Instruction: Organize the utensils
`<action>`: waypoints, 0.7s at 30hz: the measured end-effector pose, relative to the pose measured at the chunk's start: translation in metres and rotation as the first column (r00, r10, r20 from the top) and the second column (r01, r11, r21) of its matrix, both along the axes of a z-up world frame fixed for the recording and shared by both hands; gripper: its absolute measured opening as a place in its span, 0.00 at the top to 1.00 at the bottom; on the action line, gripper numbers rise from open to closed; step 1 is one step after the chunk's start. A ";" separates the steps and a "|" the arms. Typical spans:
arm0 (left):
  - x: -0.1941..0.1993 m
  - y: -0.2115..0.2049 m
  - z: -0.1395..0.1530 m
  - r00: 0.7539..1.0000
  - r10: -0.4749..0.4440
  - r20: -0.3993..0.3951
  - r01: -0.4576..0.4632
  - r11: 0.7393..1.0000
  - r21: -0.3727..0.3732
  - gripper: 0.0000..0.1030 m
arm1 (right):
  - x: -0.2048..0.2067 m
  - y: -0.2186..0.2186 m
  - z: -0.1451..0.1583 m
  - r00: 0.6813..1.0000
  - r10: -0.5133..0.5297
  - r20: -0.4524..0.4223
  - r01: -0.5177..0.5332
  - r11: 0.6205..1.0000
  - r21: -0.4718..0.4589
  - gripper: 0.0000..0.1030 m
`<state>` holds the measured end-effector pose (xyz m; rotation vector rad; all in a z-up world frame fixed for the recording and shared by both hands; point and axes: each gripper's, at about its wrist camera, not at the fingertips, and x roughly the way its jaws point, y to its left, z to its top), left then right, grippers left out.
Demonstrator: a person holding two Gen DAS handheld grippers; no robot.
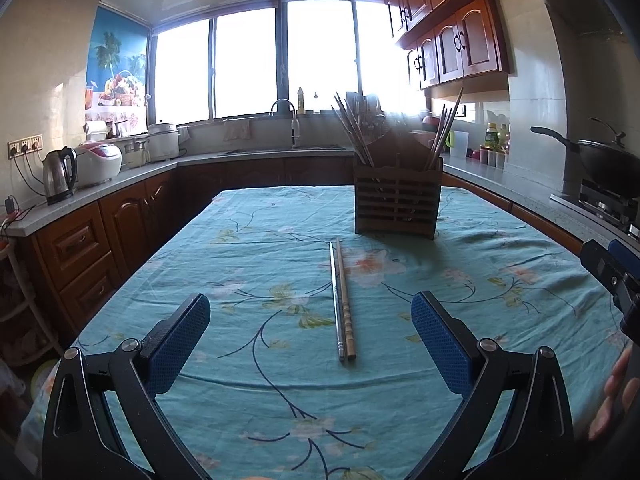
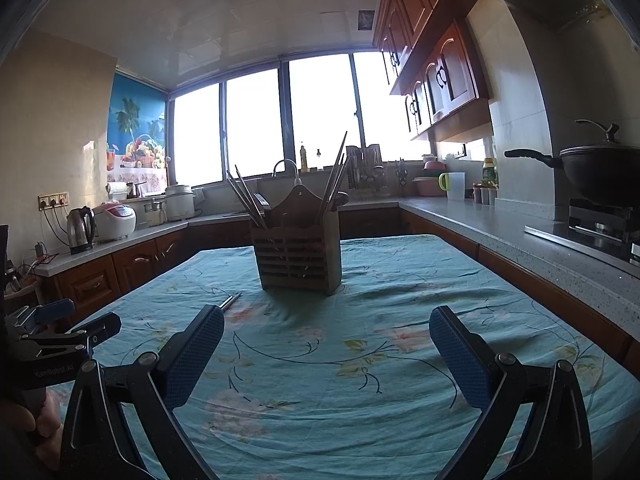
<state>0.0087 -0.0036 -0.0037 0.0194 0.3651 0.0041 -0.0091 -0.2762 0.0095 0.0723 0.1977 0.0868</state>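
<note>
Both grippers empty, fingers spread. I've got left gripper [image 1: 310,320] lined up over the chopsticks [image 1: 342,300], flat on the cloth [image 1: 240,240] just before the holder [image 1: 398,200]. Right gripper [image 2: 326,340] faces holder, idle.

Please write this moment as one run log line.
left gripper: open | right gripper: open | chopsticks: on tablecloth | holder: upright

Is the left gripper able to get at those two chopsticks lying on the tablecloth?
Probably yes. The left gripper is open, and the chopsticks lie straight ahead between its fingers, with only bare tablecloth around them. The wooden holder stands farther back.
</note>
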 end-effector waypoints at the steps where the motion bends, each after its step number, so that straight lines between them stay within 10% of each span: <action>1: 0.000 0.000 0.000 1.000 0.000 -0.001 0.000 1.000 0.000 0.00 | 0.000 0.000 0.000 1.000 0.000 -0.001 0.000 1.000 0.000 0.00; 21: -0.001 -0.005 0.000 1.000 -0.020 -0.007 0.020 1.000 0.007 0.00 | -0.002 0.003 0.003 1.000 -0.001 -0.003 0.001 1.000 0.007 0.00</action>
